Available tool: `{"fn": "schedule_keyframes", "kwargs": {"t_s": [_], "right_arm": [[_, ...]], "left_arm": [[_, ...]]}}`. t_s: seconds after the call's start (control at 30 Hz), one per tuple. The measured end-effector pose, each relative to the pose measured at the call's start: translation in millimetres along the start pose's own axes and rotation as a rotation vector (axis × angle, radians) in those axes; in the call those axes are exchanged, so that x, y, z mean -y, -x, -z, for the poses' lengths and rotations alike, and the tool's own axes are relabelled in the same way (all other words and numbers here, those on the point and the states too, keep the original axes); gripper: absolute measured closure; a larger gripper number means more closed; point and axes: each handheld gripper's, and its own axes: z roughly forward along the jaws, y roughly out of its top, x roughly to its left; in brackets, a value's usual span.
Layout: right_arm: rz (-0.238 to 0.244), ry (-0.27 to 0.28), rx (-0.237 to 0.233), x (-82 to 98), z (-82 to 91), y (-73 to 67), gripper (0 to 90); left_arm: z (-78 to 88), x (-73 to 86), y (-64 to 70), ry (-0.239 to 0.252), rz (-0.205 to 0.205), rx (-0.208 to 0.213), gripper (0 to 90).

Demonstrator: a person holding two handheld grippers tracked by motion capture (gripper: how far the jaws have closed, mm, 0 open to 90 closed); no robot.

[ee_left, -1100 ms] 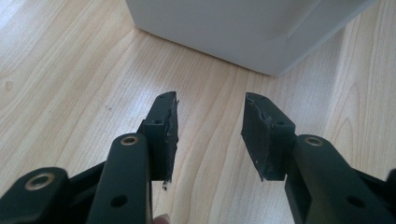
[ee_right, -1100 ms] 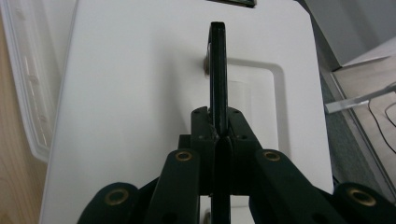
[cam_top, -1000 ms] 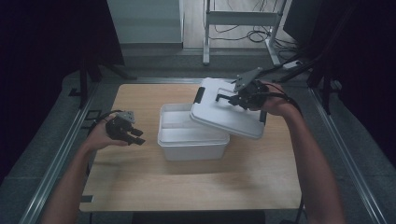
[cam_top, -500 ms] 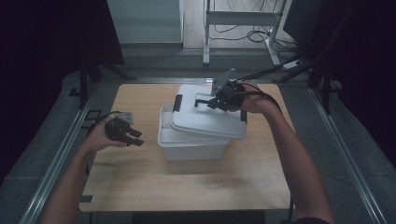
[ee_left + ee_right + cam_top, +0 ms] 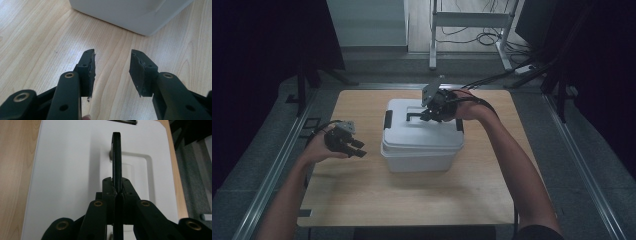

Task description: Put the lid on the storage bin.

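Observation:
A white plastic box (image 5: 419, 152) stands mid-table with its white lid (image 5: 412, 131) resting on top. The lid carries a black handle (image 5: 414, 116) (image 5: 116, 152), raised upright from a recess. My right gripper (image 5: 428, 113) (image 5: 117, 185) is over the lid, shut on that handle, which stands edge-on between its jaws. My left gripper (image 5: 357, 148) (image 5: 112, 68) hovers low over the wood to the left of the box, open, nothing between its pads; the box corner (image 5: 140, 15) lies just ahead of it.
The wooden table (image 5: 362, 200) has bare room in front and on both sides of the box. Black clips (image 5: 388, 120) sit on the lid's ends. Metal rails (image 5: 272, 175) border the table; a frame and cables (image 5: 472, 35) lie beyond the far edge.
My right gripper carried the lid by its handle leftward from a tilted spot at the box's right rim; it now lies flat on the box. The left gripper stayed put.

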Motion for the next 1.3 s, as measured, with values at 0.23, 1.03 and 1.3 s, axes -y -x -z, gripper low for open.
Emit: {"fn": "schedule_keyframes", "kwargs": {"t_s": [0.23, 1.03, 1.3], "right_arm": [[0.022, -0.021, -0.028, -4.9, -16.6, -2.1, 83.3], [-0.001, -0.028, -0.040, 1.8, -30.1, -6.1, 82.3], [-0.019, -0.006, -0.048, 0.6, -31.3, -6.7, 72.0]], "left_arm": [[-1.6, 1.6, -0.3, -0.006, 0.001, 0.002, 56.2], [-8.5, 7.2, -1.7, -0.012, 0.011, 0.011, 56.2], [-9.6, 10.2, -1.0, -0.008, 0.020, 0.013, 56.1]]}}
